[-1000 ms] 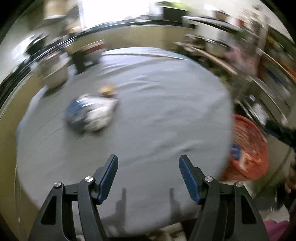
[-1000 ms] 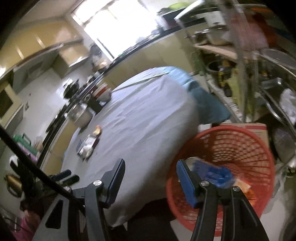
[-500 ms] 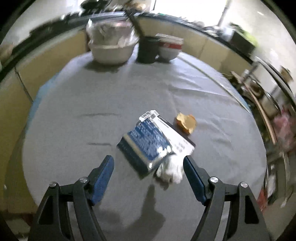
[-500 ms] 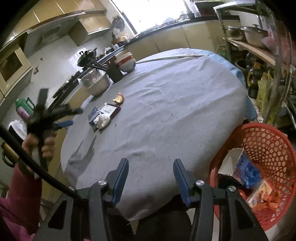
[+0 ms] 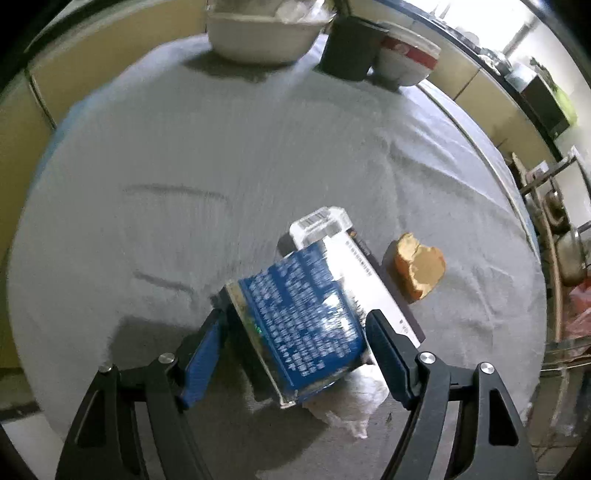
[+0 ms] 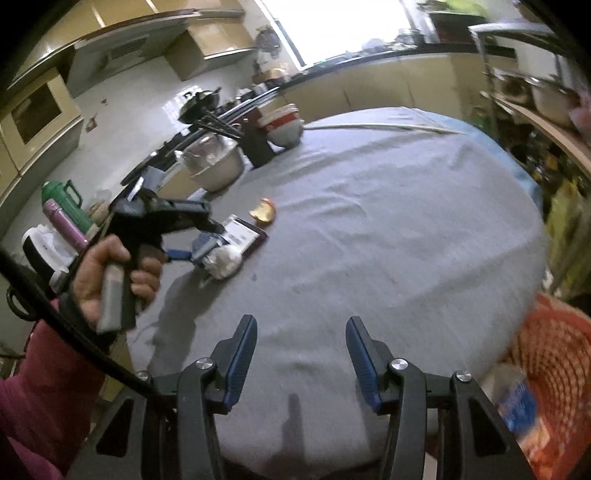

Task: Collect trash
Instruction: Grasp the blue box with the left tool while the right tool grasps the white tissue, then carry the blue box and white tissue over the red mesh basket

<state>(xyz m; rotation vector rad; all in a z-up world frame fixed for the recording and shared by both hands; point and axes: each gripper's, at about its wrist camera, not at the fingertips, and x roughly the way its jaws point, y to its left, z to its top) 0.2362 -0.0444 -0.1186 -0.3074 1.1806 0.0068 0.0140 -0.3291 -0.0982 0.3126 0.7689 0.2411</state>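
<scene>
A blue printed foil packet [image 5: 303, 317] lies on the grey-clothed round table [image 5: 221, 166], over a flat white and dark box [image 5: 354, 266] and a crumpled white tissue [image 5: 351, 406]. An orange food scrap [image 5: 419, 271] lies just right of them. My left gripper [image 5: 295, 339] is open, its fingers on either side of the packet, apparently not clamped. The right wrist view shows the same pile [image 6: 225, 251] with the left gripper [image 6: 184, 236] at it. My right gripper [image 6: 301, 350] is open and empty over the table's near edge. A red mesh basket [image 6: 554, 354] holding trash sits at the lower right.
A large white bowl [image 5: 258, 33], a dark cup [image 5: 347, 48] and a red-and-white bowl [image 5: 406, 59] stand at the table's far edge. A metal rack with pots [image 6: 535, 96] stands to the right. Bottles [image 6: 62, 214] stand at the left.
My left gripper has swung from the basket side to the pile and closed in until its fingers straddle the blue packet. My right gripper has turned from the basket to face the table.
</scene>
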